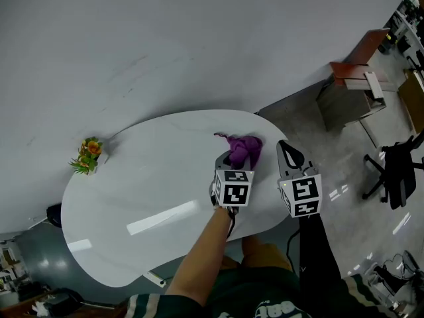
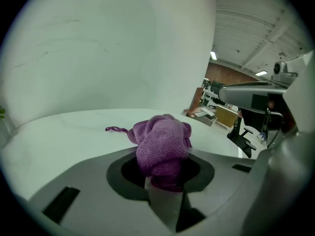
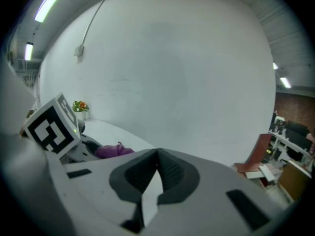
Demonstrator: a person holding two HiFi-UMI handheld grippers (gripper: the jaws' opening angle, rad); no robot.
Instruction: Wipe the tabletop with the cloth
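- Cloth point(image 1: 244, 150), purple and bunched into a lump, sits at the far right end of the white tabletop point(image 1: 132, 197), close to the rounded edge.
- The left gripper point(image 2: 165, 175) has it: the jaws are clamped onto the lower fold of the cloth, and the fabric bulges up and out above them.
- A thin purple tail trails off the bundle to the left and lies along the table surface.
- Whether the main lump presses on the table or hangs just above it, I cannot tell.
- In the head view a bare forearm point(image 1: 202, 257) reaches in over the near edge of the table, behind the left gripper's marker cube.
- The right gripper point(image 3: 157, 155) has its jaws pressed together with nothing between them.
- That right gripper is held just beside the left one, off the table's right edge and over the grey floor.
- A small pot of orange and yellow flowers point(image 1: 88, 156) stands at the far left end of the table, against the pale wall point(image 1: 199, 38), well apart from the cloth.
- A black office chair point(image 1: 397, 171) stands on the floor out to the right.
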